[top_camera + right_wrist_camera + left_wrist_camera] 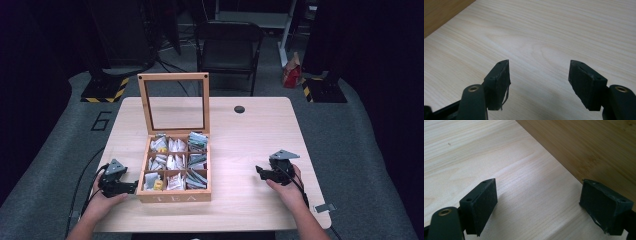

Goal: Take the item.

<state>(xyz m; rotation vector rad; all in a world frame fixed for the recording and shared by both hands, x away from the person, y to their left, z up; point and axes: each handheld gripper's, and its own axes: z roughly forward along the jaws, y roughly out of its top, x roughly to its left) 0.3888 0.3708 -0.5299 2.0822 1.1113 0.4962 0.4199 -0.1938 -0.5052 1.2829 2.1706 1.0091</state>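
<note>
Bright tabletop, dark room around it.
From above, light pools on my tabletop (250, 145) while the corners sink into near-black and the picture is soft and grainy. Close up, the wood grain is sharp and evenly lit, with faint soft shadows under the pads (482, 205) of my tool.

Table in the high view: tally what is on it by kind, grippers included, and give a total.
Tea box, lid open: 1
Grippers: 2, the left gripper and the right gripper
Metal clip at the table's near right corner: 1
Total: 4
</note>
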